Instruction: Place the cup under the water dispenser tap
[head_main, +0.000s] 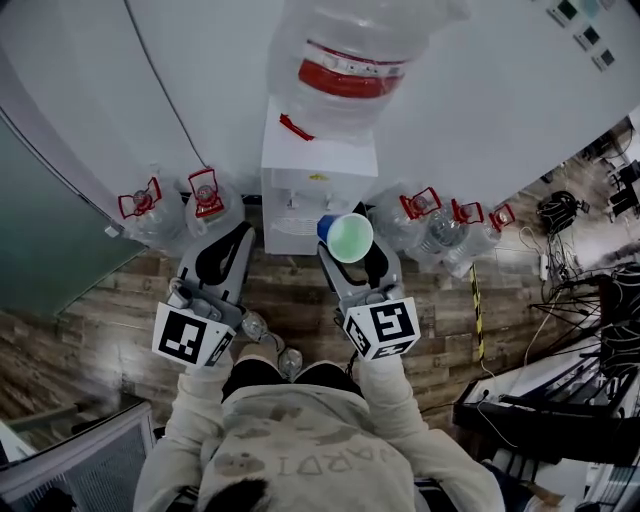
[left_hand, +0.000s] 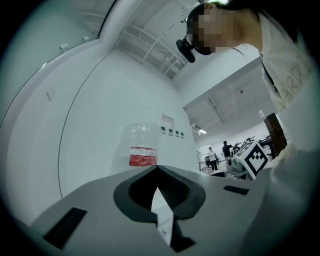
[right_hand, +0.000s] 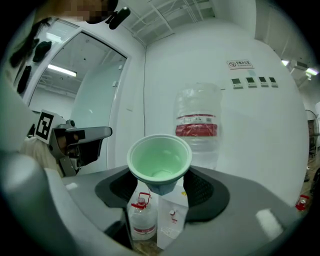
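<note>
Wooden-floored room, white water dispenser (head_main: 318, 175): right gripper (head_main: 355, 262) clamps empty green cup (head_main: 349, 238); left gripper (head_main: 228, 248) closed.

A working lab hall, part office and part workshop: a water dispenser (head_main: 318, 195) stands against a bare white wall (head_main: 480, 110), with spare bottles (head_main: 205, 195) lined along the wood-plank floor (head_main: 90, 340). Tangled cables (head_main: 590, 290) and dark equipment racks (head_main: 540, 410) crowd one side. Farther back, people (left_hand: 213, 159) stand under a high ceiling with strip lights (left_hand: 202, 131).
</note>
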